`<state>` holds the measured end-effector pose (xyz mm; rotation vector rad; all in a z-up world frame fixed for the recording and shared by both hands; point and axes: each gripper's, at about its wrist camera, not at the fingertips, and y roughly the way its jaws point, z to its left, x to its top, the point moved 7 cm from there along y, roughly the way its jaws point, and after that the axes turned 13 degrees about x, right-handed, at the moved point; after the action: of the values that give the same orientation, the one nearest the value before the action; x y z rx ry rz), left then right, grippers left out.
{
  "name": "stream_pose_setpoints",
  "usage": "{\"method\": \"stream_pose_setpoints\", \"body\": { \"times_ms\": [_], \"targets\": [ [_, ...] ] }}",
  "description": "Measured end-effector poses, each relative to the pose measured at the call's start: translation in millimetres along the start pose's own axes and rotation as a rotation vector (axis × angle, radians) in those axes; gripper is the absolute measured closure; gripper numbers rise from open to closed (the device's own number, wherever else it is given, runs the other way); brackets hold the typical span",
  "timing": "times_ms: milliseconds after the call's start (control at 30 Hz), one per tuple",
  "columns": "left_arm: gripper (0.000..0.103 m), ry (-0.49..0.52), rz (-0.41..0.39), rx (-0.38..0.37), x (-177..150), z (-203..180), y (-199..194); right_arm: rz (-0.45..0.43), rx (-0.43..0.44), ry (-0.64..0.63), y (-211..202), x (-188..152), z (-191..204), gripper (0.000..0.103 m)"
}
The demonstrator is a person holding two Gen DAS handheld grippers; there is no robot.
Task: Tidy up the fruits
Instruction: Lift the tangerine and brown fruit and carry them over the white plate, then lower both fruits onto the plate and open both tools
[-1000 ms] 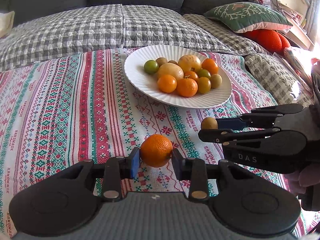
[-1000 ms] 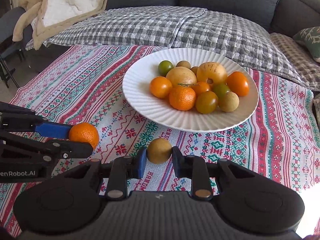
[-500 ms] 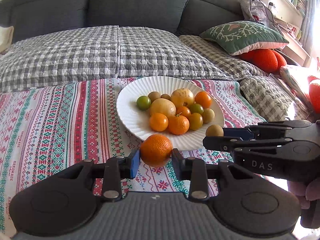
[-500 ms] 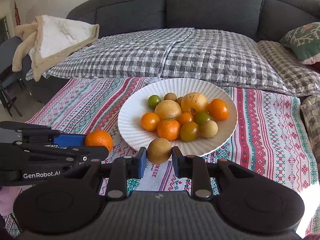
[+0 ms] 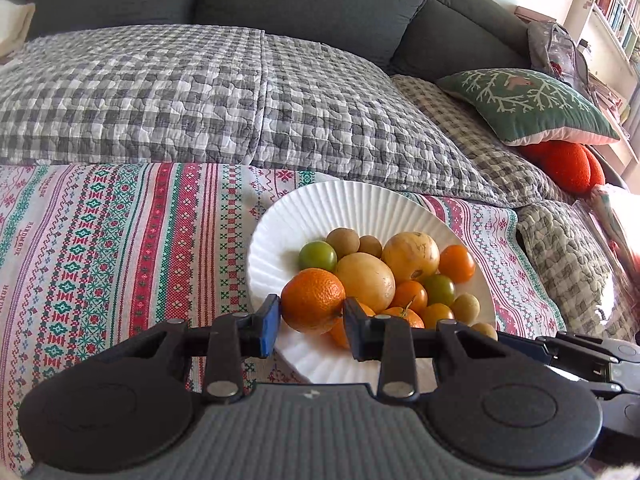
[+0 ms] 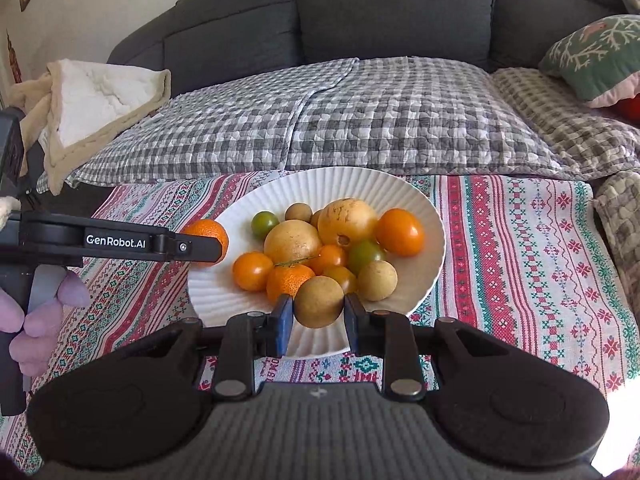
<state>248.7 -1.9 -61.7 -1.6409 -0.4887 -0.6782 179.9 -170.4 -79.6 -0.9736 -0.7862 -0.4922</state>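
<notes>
Left wrist view: your left tool (image 5: 312, 320) is level, pointing forward, clamped on the round dimpled orange mandarin (image 5: 313, 300) held over the near-left rim of the white ribbed plate (image 5: 340, 208).

Right wrist view: your right tool (image 6: 319, 322) is level, clamped on the round tan-brown fruit (image 6: 319, 301) over the plate's near rim (image 6: 434, 248). The plate sits on the striped embroidered tablecloth (image 6: 520, 248).

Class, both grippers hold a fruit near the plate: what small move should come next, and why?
Probably lower both slightly and open. The left gripper holds the orange and the right gripper holds the brown fruit, each over the near rim of the white plate, beside the piled fruit.
</notes>
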Motion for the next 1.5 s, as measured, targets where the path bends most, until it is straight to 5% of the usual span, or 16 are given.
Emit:
{"method": "stream_pose_setpoints", "body": {
  "times_ms": [600,833,1033,1500],
  "targets": [
    [0.088,-0.024,0.017,-0.011,10,-5,23,0.015,-0.004,0.012,6,-1,-11,0.075],
    [0.068,0.043,-0.037,0.014,12,-7,7,-0.01,0.014,0.048,-2,5,-13,0.057],
    [0.04,0.088,-0.078,0.063,2,-6,-18,-0.036,0.01,0.104,-16,11,-21,0.048],
    [0.017,0.026,0.064,0.201,-76,-3,-54,-0.01,-0.068,0.131,-53,-11,-14,0.01]
  ]
}}
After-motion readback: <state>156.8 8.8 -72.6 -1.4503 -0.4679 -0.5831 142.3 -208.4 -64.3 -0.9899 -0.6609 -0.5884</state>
